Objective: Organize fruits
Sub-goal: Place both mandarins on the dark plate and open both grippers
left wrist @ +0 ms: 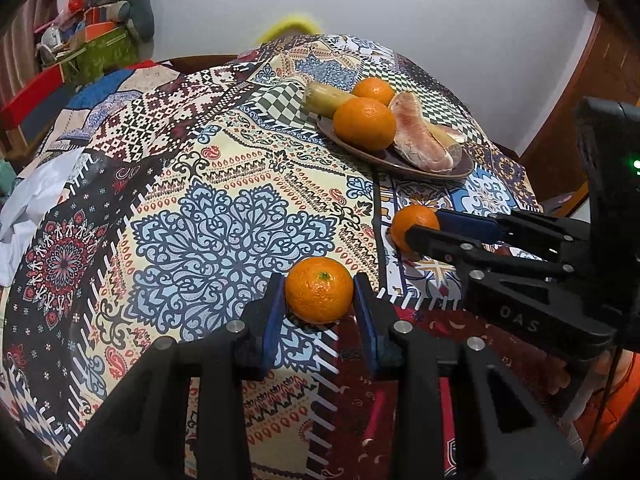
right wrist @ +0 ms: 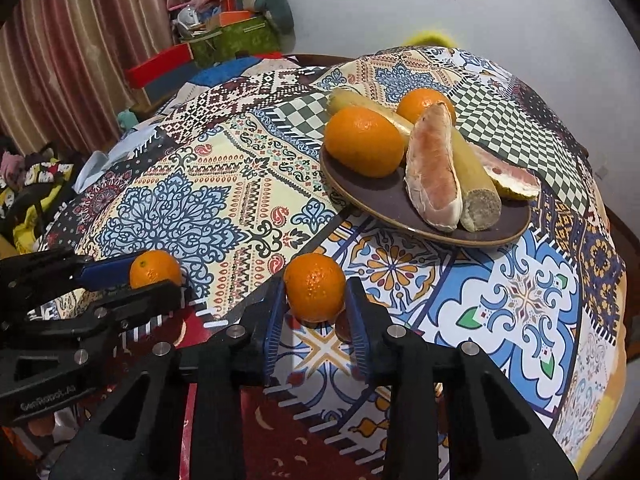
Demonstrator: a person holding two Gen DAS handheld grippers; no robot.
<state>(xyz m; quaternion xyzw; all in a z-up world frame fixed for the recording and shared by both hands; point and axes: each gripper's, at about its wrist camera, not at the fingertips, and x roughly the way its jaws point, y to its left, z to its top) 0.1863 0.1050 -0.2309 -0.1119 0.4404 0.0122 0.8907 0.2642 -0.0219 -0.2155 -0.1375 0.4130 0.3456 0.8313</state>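
With two oranges and cut fruit already on the brown plate, we judge the job half done, our left claw clamped on one mandarin, right claw on another, both on the patchwork-clothed worktop by a white wall.

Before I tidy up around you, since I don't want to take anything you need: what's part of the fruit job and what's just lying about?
Job:
- left claw and its orange
- right claw and its orange
- plate of fruit

Lying about:
- boxes
- curtain
- clothes
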